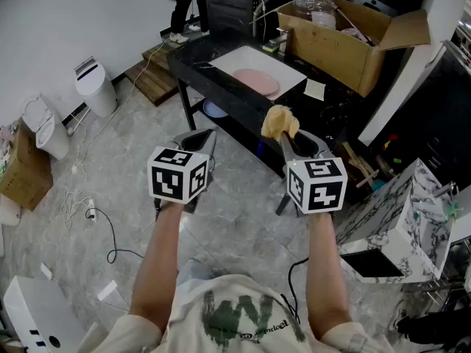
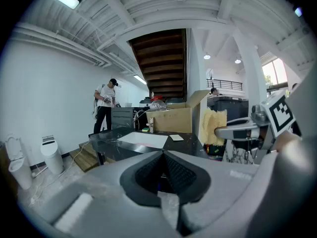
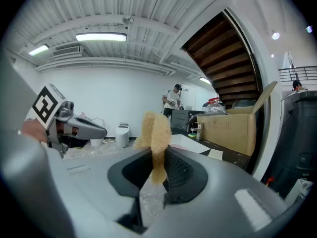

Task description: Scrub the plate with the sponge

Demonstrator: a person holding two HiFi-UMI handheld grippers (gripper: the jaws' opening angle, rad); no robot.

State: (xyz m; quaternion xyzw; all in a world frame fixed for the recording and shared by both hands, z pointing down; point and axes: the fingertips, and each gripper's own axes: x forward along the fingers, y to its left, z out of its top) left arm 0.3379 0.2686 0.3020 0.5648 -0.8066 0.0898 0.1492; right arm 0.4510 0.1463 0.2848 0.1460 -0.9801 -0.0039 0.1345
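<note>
right hand-held gripper [image 1: 285, 138] pinching sponge [image 1: 280, 121] | left hand-held gripper [image 1: 204, 137] pressed together | plate [image 1: 256, 81] well apart ahead

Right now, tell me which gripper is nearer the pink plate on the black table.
Right. The right gripper, clamping the sponge, hovers just short of the table, in front of the plate; the left gripper hangs further left, over the floor.

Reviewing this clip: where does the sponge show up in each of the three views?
Head view: sponge right of centre, pinched by the right gripper.
Left gripper view: sponge right of centre, just right of the cardboard box.
Right gripper view: sponge at centre, clamped between the jaws.
Shared landmark: the open cardboard box, upper right in the head view, right of centre in the right gripper view.
</note>
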